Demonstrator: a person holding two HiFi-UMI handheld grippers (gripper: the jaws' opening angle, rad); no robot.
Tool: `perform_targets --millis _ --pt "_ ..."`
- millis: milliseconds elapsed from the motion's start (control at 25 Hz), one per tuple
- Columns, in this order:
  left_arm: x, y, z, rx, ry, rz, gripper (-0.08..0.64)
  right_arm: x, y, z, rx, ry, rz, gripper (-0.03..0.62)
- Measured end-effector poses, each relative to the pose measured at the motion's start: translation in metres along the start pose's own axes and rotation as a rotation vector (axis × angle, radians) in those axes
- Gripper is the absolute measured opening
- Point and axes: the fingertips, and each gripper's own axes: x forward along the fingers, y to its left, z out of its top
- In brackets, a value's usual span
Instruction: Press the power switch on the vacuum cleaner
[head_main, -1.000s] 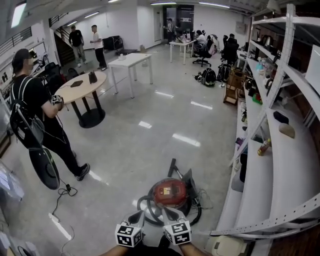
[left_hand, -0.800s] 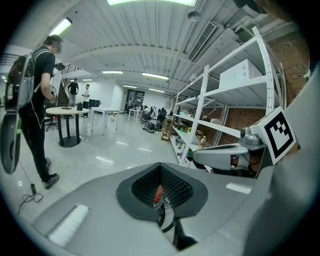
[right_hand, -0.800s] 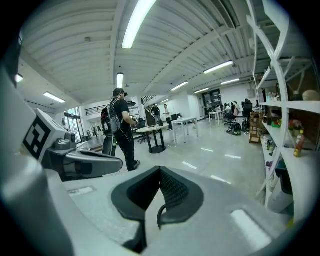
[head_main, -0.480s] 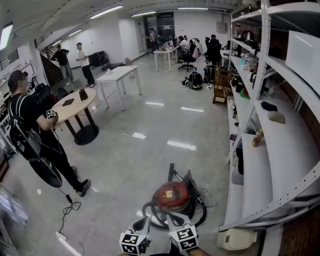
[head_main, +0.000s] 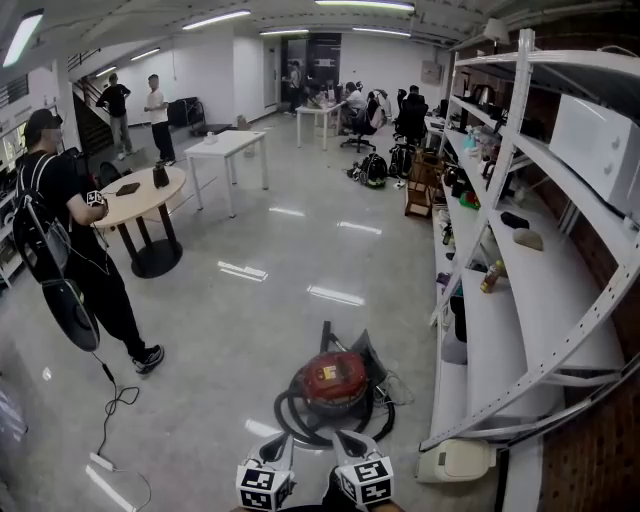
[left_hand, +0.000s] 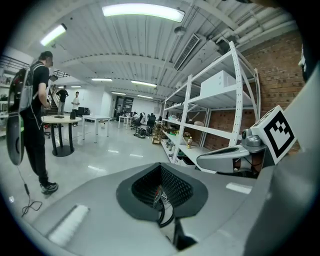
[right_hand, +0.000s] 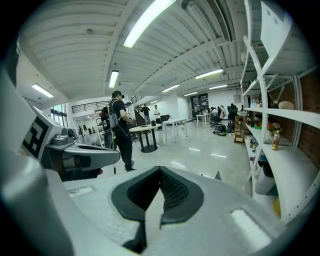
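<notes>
No brand can be read from here: the vacuum cleaner (head_main: 335, 385) has a pale label on its red lid, too small to make out, and the square markers (head_main: 264, 487) on the grippers' cubes carry only black-and-white patterns, no letters. The left gripper (head_main: 280, 447) and the right gripper (head_main: 350, 443) sit side by side low in the head view, close together, both pointing forward over the floor (head_main: 260, 300). In the right gripper view the two jaws meet along a seam, dark pads pressed together with nothing between them. In the left gripper view the jaws are together too, leaving only a thin slit through which a sliver of red and a loop of black hose (left_hand: 161, 212) show; it grips nothing. The vacuum cleaner stands on the shiny floor just ahead of both grippers and apart from them, neither one touching it, its black hose coiled around the red canister. It stands near the foot of the white shelving (head_main: 520, 300) that runs along the right side. Off to the left a person in black (head_main: 75, 240) with a backpack stands beside a round table (head_main: 140, 195).
</notes>
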Motion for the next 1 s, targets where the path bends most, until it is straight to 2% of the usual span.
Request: perform_targets --millis 360,520,720,1000 --pt "-0.079 0.001 -0.029 -0.015 -0.013 -0.022 0.015 -0.05 0.061 -0.014 -0.004 -0.026 -0.042 -0.008" --pt "-0.109 0.004 -0.032 -0.029 -0.039 -0.002 0.015 -0.068 0.085 -0.014 -0.016 -0.045 -0.048 -0.008" --pt "-0.129 0.007 -0.018 -0.043 -0.088 0.038 0.015 -0.081 0.093 -0.008 -0.032 -0.074 -0.053 -0.008" --pt "-0.135 -0.017 -0.026 -0.044 -0.1 0.089 0.016 -0.11 0.09 -0.014 -0.04 -0.095 -0.014 -0.008"
